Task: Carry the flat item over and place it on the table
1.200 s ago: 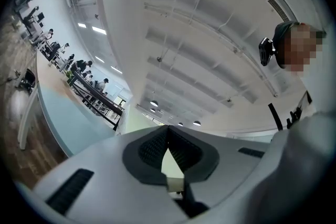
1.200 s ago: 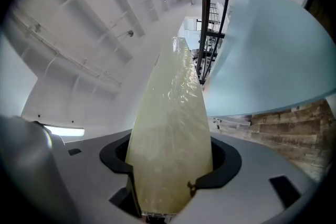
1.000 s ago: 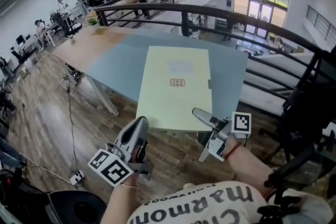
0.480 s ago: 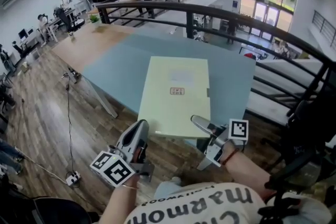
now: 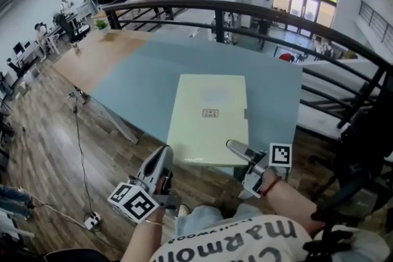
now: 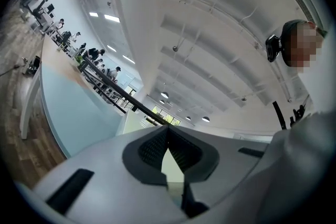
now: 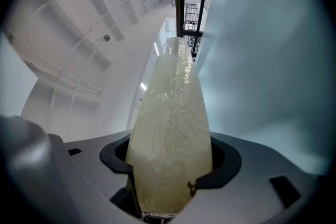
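While it hangs at the lower left of the head view, the left gripper has its jaws pressed together on nothing, just short of the near left corner of the pale yellow flat rectangular board. The board lies over the light blue table top at frame centre, its near edge overhanging; whether it rests down is unclear. At lower right, the right gripper pinches that near edge. The board looks light and stiff, and its wrinkled film wrap is probably slippery. A second hold at the near left corner would steady it.
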Available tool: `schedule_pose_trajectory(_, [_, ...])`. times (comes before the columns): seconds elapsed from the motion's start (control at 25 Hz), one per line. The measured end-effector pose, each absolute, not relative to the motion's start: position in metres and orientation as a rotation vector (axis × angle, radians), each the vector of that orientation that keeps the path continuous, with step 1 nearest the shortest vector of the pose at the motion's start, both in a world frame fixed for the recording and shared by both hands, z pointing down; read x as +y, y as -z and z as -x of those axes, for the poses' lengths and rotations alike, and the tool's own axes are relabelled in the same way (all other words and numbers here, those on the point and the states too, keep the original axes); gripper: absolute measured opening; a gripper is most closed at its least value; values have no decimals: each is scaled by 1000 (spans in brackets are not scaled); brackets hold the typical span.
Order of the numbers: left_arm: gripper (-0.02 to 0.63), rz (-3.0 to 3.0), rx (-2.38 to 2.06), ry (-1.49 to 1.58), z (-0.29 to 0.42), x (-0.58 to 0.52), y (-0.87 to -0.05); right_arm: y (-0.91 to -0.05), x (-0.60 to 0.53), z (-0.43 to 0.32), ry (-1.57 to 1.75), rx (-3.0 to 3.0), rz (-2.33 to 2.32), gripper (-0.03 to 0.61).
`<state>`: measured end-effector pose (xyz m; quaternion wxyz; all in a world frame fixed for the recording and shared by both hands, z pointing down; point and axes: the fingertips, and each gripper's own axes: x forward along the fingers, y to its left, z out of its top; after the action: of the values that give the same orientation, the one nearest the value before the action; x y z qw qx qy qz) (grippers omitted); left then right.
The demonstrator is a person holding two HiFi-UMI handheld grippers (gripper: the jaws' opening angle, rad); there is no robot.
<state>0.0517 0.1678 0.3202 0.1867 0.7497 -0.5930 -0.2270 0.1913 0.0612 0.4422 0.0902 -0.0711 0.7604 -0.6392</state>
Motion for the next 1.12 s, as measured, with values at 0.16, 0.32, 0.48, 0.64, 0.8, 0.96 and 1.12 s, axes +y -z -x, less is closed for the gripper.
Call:
schedule_pose_trajectory(0.16, [3,-2143,-1604,598,-27,149,-324,-441,54,-163,1889,2244,238,302])
schedule_pose_trajectory(0.32, [3,-2181,-1567,599,22,128,-313,-431,43,-122,1863,2213,282,302])
schedule_pose_trajectory(0.48, [3,-2205,-1521,604,60,112,-306,-423,32,-88,1835,2183,310,302])
schedule_pose_trajectory(0.64, [3,-2234,-1469,585,91,97,-302,-419,20,-60,1805,2162,372,302])
schedule_pose_trajectory(0.8, [3,-2278,-1405,566,112,83,-295,-413,10,-38,1774,2119,405,302])
schedule_pose_trajectory(0.96, [3,-2304,-1352,527,135,75,-301,-416,-2,-13,1757,2076,455,302])
schedule_pose_trajectory(1.12, [3,-2301,-1313,498,149,70,-314,-420,-10,0,1742,2024,488,302])
